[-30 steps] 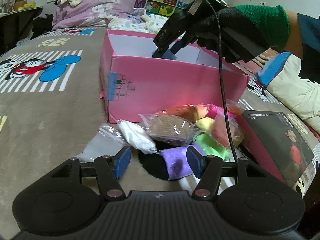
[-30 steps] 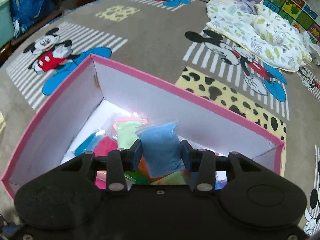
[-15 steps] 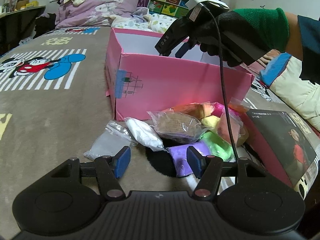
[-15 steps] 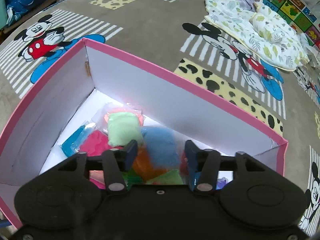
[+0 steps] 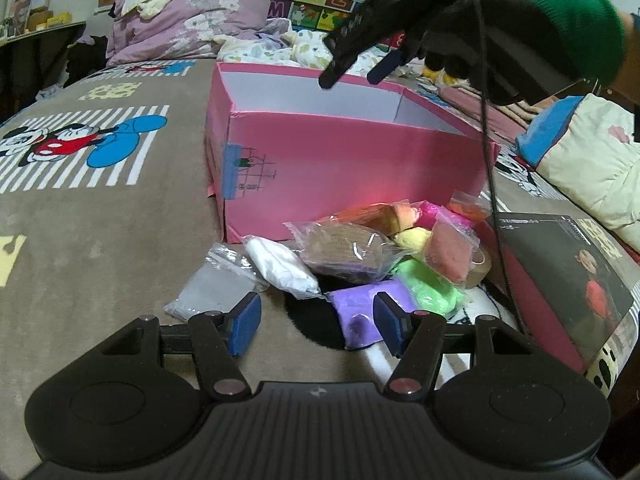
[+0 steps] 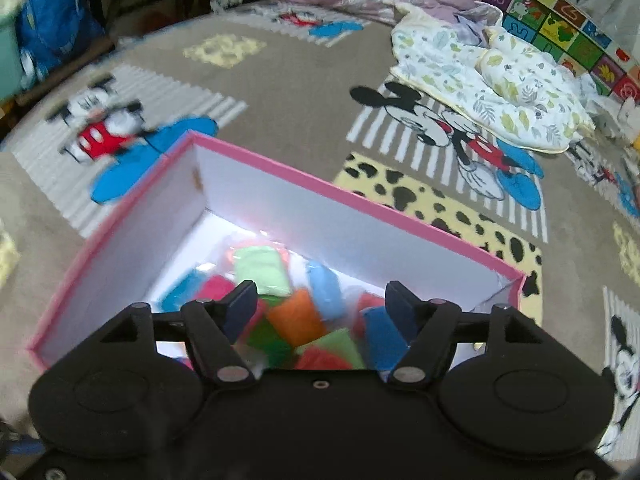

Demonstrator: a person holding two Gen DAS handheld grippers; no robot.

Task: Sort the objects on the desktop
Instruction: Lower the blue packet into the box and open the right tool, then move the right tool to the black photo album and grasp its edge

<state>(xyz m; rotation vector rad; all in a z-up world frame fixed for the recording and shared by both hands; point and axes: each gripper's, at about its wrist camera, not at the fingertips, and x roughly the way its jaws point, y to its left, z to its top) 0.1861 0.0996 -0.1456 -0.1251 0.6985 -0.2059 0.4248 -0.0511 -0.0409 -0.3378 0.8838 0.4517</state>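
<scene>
A pink box (image 5: 352, 168) with white inner walls stands on the carpet. In front of it lies a pile of clay bags: white (image 5: 280, 266), brown (image 5: 344, 250), purple (image 5: 360, 310), green (image 5: 428, 284) and others. My left gripper (image 5: 316, 322) is open and empty, low over the carpet by the purple bag. My right gripper (image 6: 320, 304) is open and empty above the box (image 6: 120, 240); it also shows in the left wrist view (image 5: 352, 68). Several coloured bags lie inside, among them a light blue bag (image 6: 326, 290).
A dark box lid (image 5: 568, 280) with a picture lies right of the pile. A cream quilt (image 5: 592, 168) is at the far right. Pillows and clothes (image 5: 192, 16) are heaped at the back. A leaf-print blanket (image 6: 488, 80) lies beyond the box.
My right gripper opened and let go of the light blue bag, which dropped into the box. The gripper then rose above the box. The left gripper stayed open and drew back slightly.
</scene>
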